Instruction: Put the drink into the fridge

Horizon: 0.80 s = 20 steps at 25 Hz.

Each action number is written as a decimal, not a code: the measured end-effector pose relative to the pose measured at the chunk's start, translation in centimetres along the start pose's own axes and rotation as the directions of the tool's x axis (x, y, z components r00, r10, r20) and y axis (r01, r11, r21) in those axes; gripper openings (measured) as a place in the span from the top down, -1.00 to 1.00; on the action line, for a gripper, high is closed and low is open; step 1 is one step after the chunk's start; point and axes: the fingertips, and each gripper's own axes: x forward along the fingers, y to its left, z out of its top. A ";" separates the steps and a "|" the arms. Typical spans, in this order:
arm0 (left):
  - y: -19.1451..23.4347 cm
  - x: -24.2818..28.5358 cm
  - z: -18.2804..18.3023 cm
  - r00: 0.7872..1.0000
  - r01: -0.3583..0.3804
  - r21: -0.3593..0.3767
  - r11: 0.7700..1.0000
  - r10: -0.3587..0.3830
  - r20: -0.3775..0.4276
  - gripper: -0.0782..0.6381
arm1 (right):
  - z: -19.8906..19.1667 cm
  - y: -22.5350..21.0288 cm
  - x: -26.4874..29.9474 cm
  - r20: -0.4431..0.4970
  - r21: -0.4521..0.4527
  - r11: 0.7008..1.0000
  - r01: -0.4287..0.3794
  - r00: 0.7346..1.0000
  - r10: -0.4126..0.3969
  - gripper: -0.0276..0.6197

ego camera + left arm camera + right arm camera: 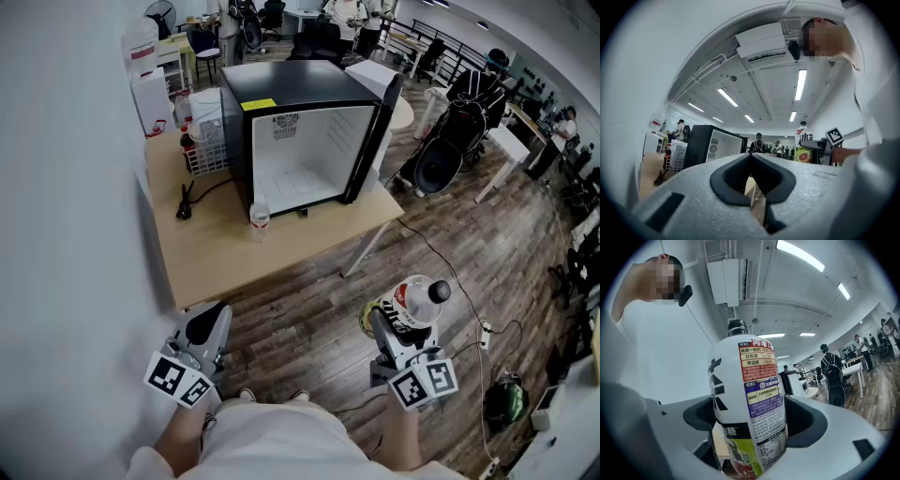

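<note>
A black mini fridge (pixel 300 141) stands on a wooden table (pixel 216 253), its door (pixel 386 98) swung open to the right and its white inside showing. My right gripper (pixel 398 328) is shut on the drink bottle (pixel 412 305), white with a green and red label and a dark cap, held upright over the floor well short of the table. In the right gripper view the drink bottle (pixel 750 394) fills the space between the jaws of the right gripper (pixel 750 427). My left gripper (pixel 204 328) is shut and holds nothing. The left gripper view shows the fridge (pixel 712 145) and the drink bottle (pixel 802 145).
A small clear bottle (pixel 260 217) stands on the table just before the fridge opening. A white wire basket (pixel 206 145) and a black cable (pixel 185 202) lie left of the fridge. A dark bag on wheels (pixel 450 141) and desks stand right. People are at the back.
</note>
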 end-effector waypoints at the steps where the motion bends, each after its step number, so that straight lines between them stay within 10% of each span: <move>1: 0.3 0.1 0.1 1.000 -0.006 -0.011 1.000 0.006 0.009 0.74 | -0.1 0.0 0.1 0.002 0.001 1.000 -0.001 1.000 0.001 -0.41; 20: -3.1 2.1 -0.7 1.000 0.007 -0.008 1.000 -0.007 0.007 0.74 | 0.6 -1.3 -1.8 0.017 0.054 0.996 -0.076 0.997 0.075 -0.41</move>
